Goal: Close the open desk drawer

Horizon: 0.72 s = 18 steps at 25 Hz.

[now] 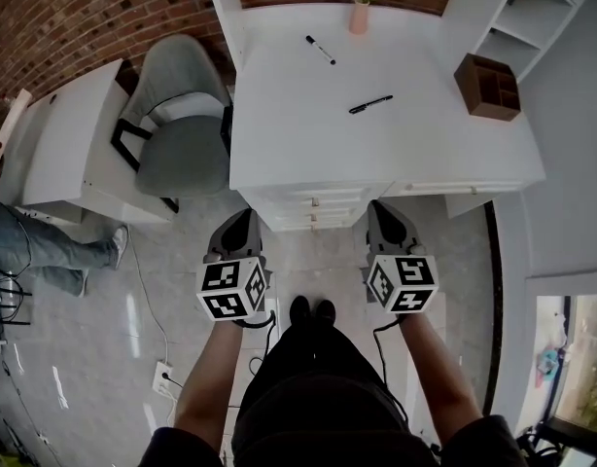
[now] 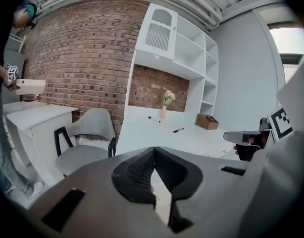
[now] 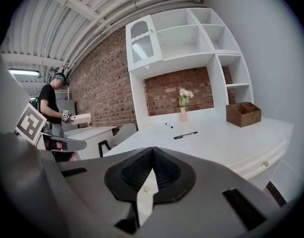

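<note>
While we stand facing the white counter, both claws hang above the floor, just short of its front edge.

Left claw: jaws pressed together, nothing between them. Right claw: the same, tips meeting, empty.

The desk drawer sits under the counter's front edge between the two claws. It juts out a little, small knobs showing, and neither claw touches it.

On the counter we note a black marker near the middle, a second marker farther back, a pink vase of flowers at the rear, and a wooden organizer at the right. A grey chair stands left of the counter.
</note>
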Each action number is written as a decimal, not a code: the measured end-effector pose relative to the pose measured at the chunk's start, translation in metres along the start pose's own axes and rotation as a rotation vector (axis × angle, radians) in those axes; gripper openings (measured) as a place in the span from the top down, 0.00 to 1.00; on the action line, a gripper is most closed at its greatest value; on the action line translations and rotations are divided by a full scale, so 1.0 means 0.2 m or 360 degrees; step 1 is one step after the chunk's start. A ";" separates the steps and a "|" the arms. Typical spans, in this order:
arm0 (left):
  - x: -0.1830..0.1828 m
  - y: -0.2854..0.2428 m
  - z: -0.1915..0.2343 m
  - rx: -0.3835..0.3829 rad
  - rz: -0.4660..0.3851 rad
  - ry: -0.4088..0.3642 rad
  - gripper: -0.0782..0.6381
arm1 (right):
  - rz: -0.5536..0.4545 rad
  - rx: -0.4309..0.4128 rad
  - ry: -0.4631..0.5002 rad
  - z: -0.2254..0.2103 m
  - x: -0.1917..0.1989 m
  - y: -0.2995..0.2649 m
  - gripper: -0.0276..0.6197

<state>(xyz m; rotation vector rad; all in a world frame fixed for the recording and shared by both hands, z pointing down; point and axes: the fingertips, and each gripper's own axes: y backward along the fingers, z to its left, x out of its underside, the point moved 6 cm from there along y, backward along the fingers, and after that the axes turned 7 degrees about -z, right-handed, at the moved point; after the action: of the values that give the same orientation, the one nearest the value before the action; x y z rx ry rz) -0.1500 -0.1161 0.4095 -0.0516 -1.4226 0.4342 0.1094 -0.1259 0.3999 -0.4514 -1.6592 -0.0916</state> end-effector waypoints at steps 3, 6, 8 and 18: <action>-0.06 0.06 0.00 -0.0003 -0.0053 -0.0012 0.88 | -0.0059 -0.0006 -0.0004 0.02 -0.07 0.05 0.95; -0.10 0.11 -0.01 -0.0001 -0.0099 -0.0028 0.88 | -0.0104 -0.0002 -0.0016 0.02 -0.12 0.11 0.95; -0.13 0.15 -0.02 0.0004 -0.0131 -0.0022 0.88 | -0.0128 -0.0010 -0.0027 0.03 -0.14 0.15 0.95; -0.22 0.23 -0.03 0.0001 -0.0230 -0.0024 0.88 | -0.0200 -0.0108 0.0055 0.09 -0.22 0.23 0.95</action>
<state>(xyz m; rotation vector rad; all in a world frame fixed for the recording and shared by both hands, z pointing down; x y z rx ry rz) -0.1597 -0.0857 0.3526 0.0545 -1.4307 0.3163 0.1121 -0.0883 0.3455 -0.3942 -1.6533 -0.2480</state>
